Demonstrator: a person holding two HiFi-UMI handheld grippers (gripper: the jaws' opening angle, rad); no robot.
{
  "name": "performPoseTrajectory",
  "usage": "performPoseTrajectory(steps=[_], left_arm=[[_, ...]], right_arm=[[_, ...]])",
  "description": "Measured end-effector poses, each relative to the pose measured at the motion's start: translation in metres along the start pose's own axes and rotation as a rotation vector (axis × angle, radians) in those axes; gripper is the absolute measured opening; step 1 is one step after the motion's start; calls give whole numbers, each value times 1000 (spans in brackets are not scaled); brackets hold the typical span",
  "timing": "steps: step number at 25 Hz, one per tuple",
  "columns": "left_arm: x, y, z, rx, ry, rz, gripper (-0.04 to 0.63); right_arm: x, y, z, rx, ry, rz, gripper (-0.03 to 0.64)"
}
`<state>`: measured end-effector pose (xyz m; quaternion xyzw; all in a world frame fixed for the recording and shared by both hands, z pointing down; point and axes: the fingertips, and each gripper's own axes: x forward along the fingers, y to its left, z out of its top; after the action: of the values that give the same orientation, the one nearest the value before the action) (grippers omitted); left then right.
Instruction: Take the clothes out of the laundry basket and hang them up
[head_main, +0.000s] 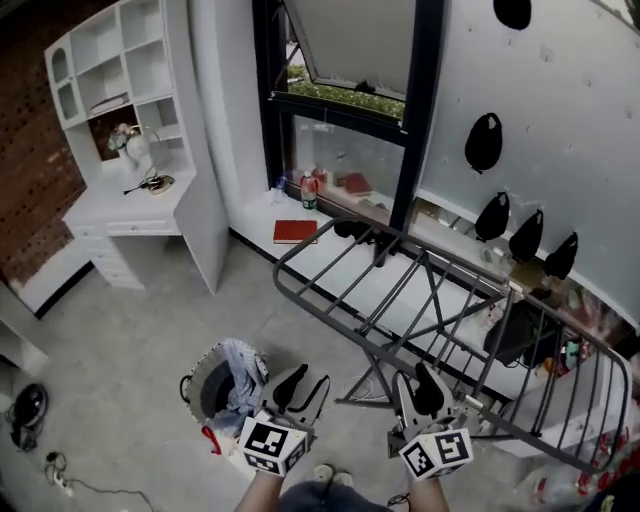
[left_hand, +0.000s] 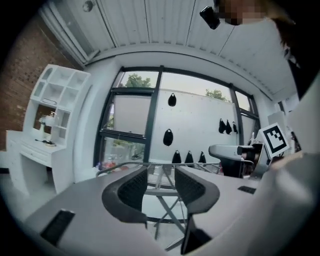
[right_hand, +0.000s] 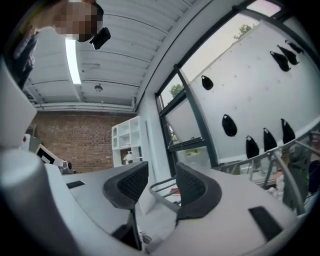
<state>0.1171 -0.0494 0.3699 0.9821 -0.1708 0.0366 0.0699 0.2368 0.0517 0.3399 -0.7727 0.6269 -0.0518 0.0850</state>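
Head view: left gripper and right gripper carry black-and-white square markers.

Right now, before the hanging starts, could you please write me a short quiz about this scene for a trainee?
1. True or false: the left hand-held gripper grips a garment.
2. Where do the clothes lie? A) in the laundry basket; B) over the drying rack; C) on the white desk.
3. What colour is the book on the window ledge?
Key: 1 false, its jaws stand apart and empty; 2 A; 3 red.
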Motion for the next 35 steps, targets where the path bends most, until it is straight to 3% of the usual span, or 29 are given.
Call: performPoseTrajectory(steps=[9,13,17,23,35], left_arm=[[-160,114,-26,-71,16,510,170],[-204,134,-42,-104,15,651,170],[-227,142,-62,-134,29,716,170],[-232,152,-95,-139,68,741,170],[-284,187,-158,-171,115,876,170]], right_arm=[[82,148,-58,52,133,445,158],[97,191,-83,45,183,572,158],[105,213,-105,31,225,637,158],[110,223,-145,14,283,705,158],[117,266,-235,-14,405,832,158]])
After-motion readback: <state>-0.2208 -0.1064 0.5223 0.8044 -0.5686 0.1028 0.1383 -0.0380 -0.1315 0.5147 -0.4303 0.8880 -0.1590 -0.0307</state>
